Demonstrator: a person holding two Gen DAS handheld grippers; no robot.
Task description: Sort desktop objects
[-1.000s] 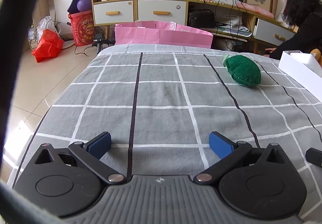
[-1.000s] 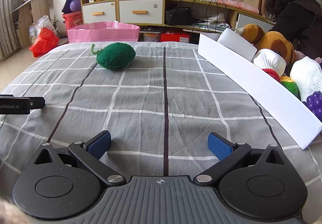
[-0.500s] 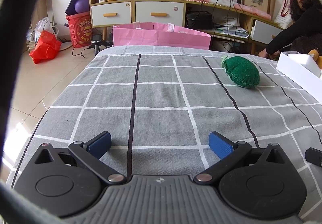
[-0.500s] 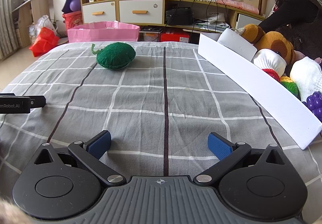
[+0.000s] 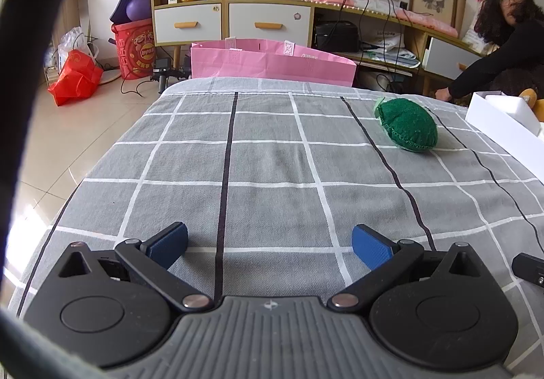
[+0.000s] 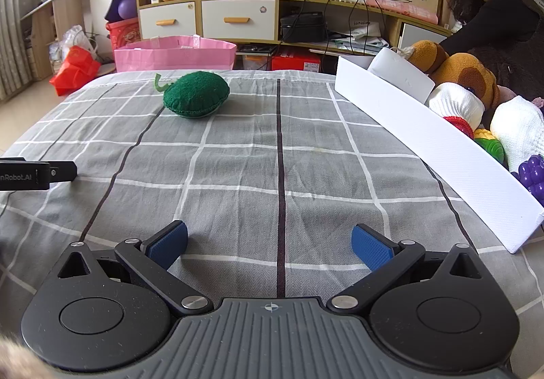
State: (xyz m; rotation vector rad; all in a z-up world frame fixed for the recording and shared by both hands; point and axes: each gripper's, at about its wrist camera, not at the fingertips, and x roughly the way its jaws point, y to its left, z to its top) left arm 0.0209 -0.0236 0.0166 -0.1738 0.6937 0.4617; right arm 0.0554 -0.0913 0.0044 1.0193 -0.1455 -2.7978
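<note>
Ahead, bare checked cloth (image 6: 238, 168) from wide-spread empty jaws to green cushion (image 6: 195, 95), white box (image 6: 442, 147) rightward

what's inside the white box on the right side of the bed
Over the white box wall show brown plush toys, white knitted items, a corn toy and purple grapes. The wall hides everything lower down.

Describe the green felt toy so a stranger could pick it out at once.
Start at the grey checked cloth, then look towards its far end, before the pink bag. The green felt toy lies there alone: a dark green stitched dome with a curled stem, outside the white box.
</note>
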